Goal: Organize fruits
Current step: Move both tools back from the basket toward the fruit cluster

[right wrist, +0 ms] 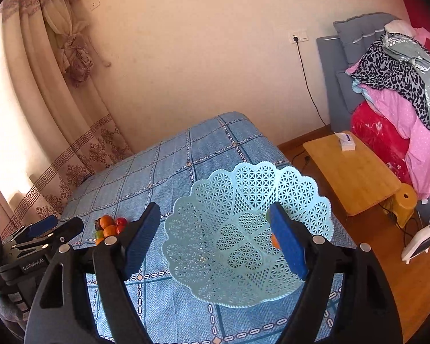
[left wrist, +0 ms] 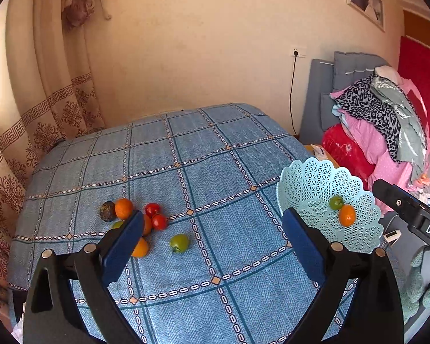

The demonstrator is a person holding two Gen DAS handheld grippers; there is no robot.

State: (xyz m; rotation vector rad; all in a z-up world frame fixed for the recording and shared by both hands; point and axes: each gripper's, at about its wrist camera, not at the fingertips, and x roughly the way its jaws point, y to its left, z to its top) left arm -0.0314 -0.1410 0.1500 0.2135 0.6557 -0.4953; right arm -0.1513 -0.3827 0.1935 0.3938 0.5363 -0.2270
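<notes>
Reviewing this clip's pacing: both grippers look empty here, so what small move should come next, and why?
Probably lower the open left gripper onto the lone green tomato. It sits apart from the fruit cluster, nearly between the fingers, while the basket holds only two fruits.

The left gripper (left wrist: 212,239) is held above the surface with its jaws spread wide and nothing between them; the right gripper (right wrist: 215,239) is likewise held raised, jaws parted and unloaded
</notes>
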